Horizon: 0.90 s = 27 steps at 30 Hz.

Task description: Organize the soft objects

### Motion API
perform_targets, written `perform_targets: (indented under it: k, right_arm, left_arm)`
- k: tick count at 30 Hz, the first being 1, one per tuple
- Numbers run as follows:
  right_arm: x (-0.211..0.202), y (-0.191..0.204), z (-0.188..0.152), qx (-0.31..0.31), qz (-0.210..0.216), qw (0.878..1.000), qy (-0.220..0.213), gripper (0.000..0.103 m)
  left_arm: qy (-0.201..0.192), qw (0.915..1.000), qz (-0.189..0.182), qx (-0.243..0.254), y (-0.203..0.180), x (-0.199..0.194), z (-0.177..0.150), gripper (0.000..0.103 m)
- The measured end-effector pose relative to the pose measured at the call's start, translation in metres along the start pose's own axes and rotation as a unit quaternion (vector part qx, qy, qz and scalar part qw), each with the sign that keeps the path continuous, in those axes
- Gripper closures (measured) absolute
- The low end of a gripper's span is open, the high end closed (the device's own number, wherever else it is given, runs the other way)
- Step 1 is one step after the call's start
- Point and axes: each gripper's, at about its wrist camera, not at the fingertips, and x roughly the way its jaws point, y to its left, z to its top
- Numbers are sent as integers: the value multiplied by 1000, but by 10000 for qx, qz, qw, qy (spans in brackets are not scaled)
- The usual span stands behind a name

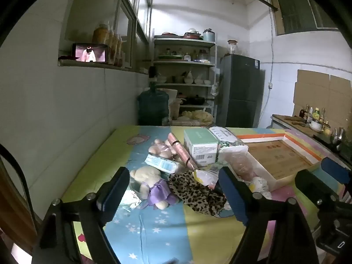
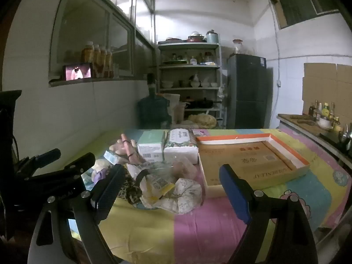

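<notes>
Both tools hang spread and empty: left tool (image 1: 173, 194) above the bear (image 1: 147, 181), right tool (image 2: 170, 189) above the pouch (image 2: 187, 194).

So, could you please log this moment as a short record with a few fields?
surface: table under a pastel cartoon cloth
pile: teddy bear with purple bow, leopard-print cloth, green carton, pink tube
container: shallow orange-rimmed cardboard tray, right of the pile, holds none of the pile's items
left gripper: open, empty, above the bear and leopard cloth
right gripper: open, empty, near a white floral pouch
</notes>
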Motion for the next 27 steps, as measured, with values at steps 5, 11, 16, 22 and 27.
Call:
perform_targets:
  k: [5,11,16,22,27]
  right_arm:
    - [-1,1,0,-20,15,10000,-34,15]
    - [-3,9,-1,-34,34,10000,-40,15]
    - [-3,11,-1,-35,45,10000,-11,15]
    - [-1,4,-1,-13,50,10000,1,15]
    - [-3,5,0,-18,107,9999,13,15]
  left_arm:
    - [-1,10000,9,30,1,0,0,23]
    - [4,10000,21,53,2,-3,2,23]
    - [2,10000,29,72,2,-4,2,23]
    - [8,10000,28,84,1,-3,2,23]
    - [53,9999,34,128,-3,-5,2,23]
